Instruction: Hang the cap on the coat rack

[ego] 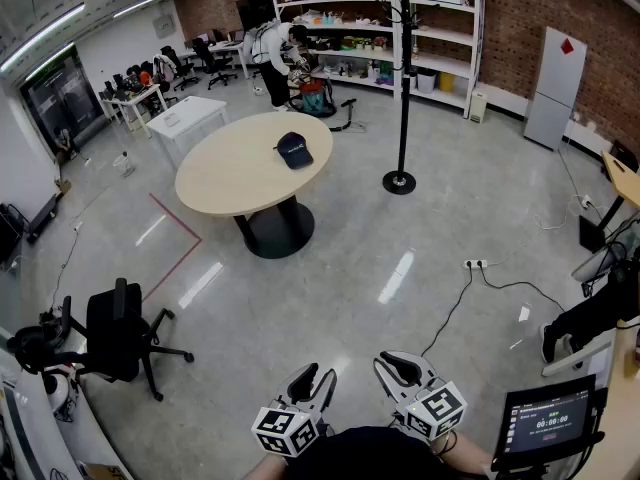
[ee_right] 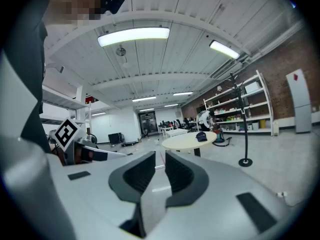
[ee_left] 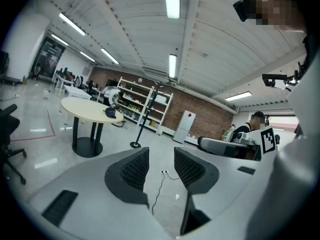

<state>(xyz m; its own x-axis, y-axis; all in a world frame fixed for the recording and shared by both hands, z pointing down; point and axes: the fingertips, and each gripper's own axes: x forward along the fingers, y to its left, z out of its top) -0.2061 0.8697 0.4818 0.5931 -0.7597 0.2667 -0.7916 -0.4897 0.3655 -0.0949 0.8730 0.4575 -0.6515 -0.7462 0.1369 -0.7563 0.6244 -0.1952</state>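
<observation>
A dark blue cap [ego: 294, 150] lies on the round beige table [ego: 230, 178] far ahead. The black coat rack [ego: 404, 78] stands on the floor to the table's right, with bare hooks at its top. My left gripper [ego: 312, 380] and right gripper [ego: 397, 370] are held side by side low at the frame's bottom, far from both. The left gripper [ee_left: 161, 166] is open with nothing between its jaws; beyond it are the cap [ee_left: 110, 112] and rack [ee_left: 145, 116]. The right gripper [ee_right: 160, 171] shows a narrower empty gap, with the cap [ee_right: 201, 136] and rack [ee_right: 243, 129] in the distance.
A black office chair [ego: 120, 333] stands at the left. A power strip with a cable [ego: 476, 264] lies on the floor to the right. White shelves [ego: 440, 28], a white cabinet [ego: 555, 86] and a person [ego: 275, 58] are at the back. A screen [ego: 548, 423] sits at lower right.
</observation>
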